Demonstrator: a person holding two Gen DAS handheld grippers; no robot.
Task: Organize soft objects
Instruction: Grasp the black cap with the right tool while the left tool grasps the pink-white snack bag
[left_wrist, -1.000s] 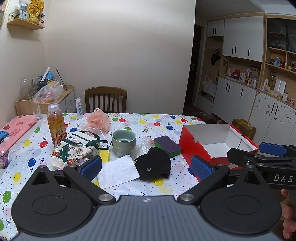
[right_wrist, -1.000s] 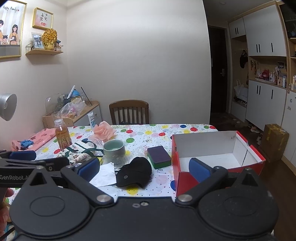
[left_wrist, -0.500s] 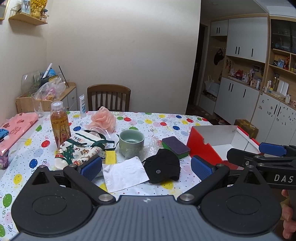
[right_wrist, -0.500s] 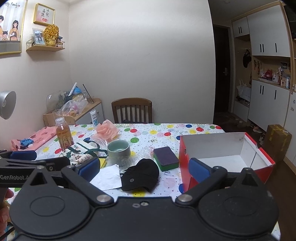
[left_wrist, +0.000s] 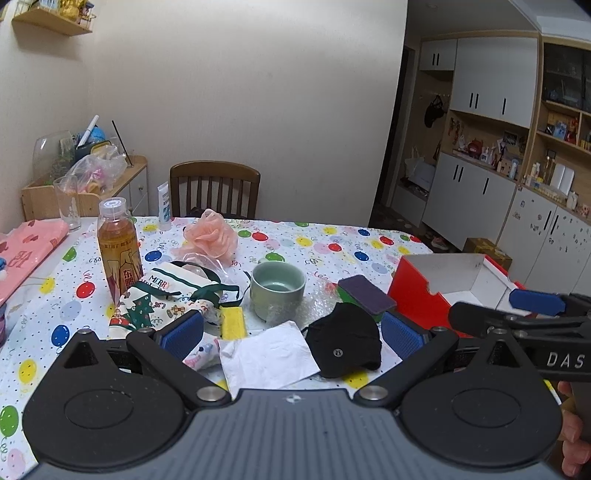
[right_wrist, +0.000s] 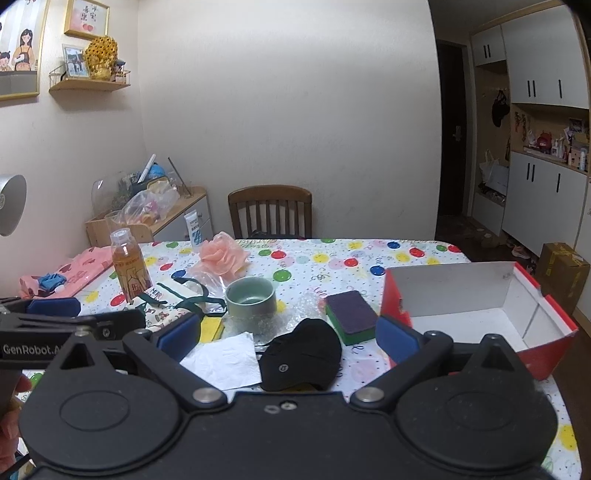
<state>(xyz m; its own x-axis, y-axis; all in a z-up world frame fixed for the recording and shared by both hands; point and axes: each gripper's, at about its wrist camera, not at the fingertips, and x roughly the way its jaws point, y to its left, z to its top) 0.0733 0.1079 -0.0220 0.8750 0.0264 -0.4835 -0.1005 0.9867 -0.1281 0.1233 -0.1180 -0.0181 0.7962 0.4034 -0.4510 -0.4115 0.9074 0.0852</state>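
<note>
Both grippers had advanced toward the table since the earlier frames, so the objects sat larger and lower in each view. The left gripper was spread wide and empty, its blue pads clear of every object. The right gripper was equally wide apart and held nothing.

Between the right gripper's pads, just ahead, lay the black cap, with a white tissue beside it on its left. Beyond these stood a green cup, not a soft item. A purple-topped sponge lay to the right of the cup, near the red box, which stood open and empty at the table's right edge. Farther back sat a pink bath pouf and a printed fabric bag beside a drink bottle.

Recommended procedure, as judged: lower one gripper over the cap, pinch it at a raised fold, not against the tablecloth, and lift clear of the cup before carrying it to the box.
</note>
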